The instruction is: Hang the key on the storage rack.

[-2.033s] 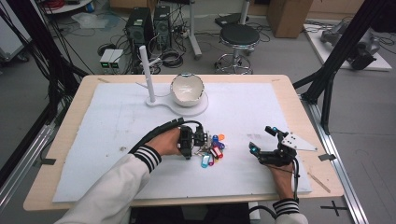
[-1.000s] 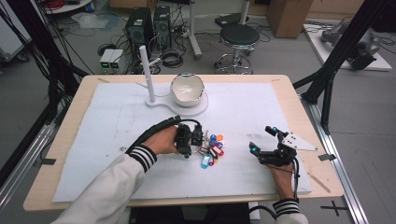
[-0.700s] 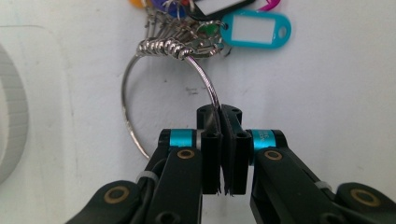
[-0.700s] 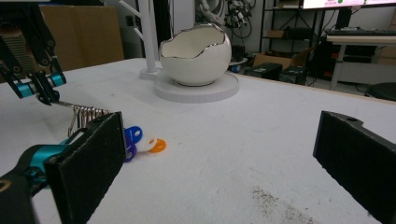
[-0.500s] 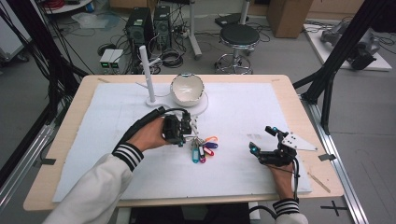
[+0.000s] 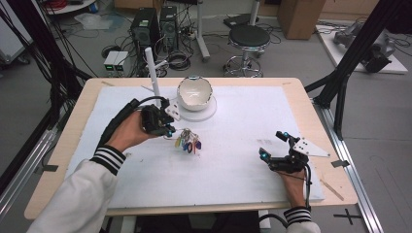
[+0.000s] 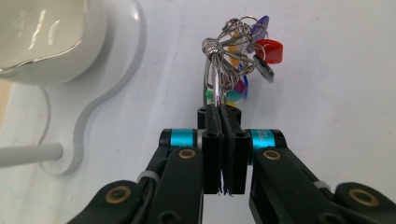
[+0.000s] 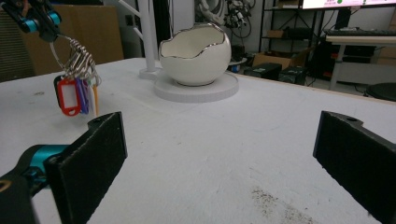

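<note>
- High view: the left claw (image 6: 167, 127) holds a bunch of keys with coloured tags (image 6: 187, 141) over the white mat of the tabletop (image 6: 233, 179). The bunch trails from the claw toward the person's right. The egg-shaped white bowl (image 6: 195, 93) sits on its round base just beyond – nearer this hand than the other. The right claw (image 6: 275, 145) rests near the tabletop's right edge, well apart from the keys.
- Left gripper view: the jaws are pressed narrow on the wire key ring (image 7: 215, 70); tags – one red (image 7: 270, 50) – dangle past the tips, and the bowl (image 7: 42, 37) lies to the upper left, close by. I judge a short carry that way would bring the bunch over the bowl.
- Right gripper view: the jaws stand wide with nothing between them. Far off, the keys (image 8: 77, 88) hang lifted, long axis vertical, left of the bowl (image 8: 195, 53).
</note>
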A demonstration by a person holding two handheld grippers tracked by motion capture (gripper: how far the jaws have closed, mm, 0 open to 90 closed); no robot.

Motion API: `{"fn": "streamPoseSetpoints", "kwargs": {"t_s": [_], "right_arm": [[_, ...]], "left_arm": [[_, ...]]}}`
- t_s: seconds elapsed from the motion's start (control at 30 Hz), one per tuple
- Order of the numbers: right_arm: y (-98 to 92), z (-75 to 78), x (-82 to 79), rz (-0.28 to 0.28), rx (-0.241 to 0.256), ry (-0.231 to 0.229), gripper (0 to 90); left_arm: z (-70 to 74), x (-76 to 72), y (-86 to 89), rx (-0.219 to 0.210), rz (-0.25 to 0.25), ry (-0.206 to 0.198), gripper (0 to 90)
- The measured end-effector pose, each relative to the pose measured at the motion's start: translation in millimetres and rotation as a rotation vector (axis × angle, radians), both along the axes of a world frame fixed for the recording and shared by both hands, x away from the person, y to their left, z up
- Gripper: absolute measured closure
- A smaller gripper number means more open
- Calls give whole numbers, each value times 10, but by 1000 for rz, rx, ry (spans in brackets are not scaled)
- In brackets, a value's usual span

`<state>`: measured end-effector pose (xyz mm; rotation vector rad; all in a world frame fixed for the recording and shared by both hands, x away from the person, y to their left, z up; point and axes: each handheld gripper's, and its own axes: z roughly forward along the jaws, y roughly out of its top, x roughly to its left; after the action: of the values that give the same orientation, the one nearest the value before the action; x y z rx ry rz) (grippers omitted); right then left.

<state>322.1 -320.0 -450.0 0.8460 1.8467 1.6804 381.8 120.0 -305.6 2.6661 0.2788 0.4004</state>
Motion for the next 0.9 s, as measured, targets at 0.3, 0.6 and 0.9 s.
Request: {"fn": "streamPoseSetpoints", "kwargs": {"t_s": [0.3,0.6,0.9], "right_arm": [[4,1,-2,-3,-2,0,23],[6,0,1,-5,-14,-11,23],[11,0,-6,-6,-12,-5,23]], "left_arm": [[144,69,391,-116,70,-30,874],[283,191,661,-208,128,-56,874],[329,395,904,-258,191,-71,874]]}}
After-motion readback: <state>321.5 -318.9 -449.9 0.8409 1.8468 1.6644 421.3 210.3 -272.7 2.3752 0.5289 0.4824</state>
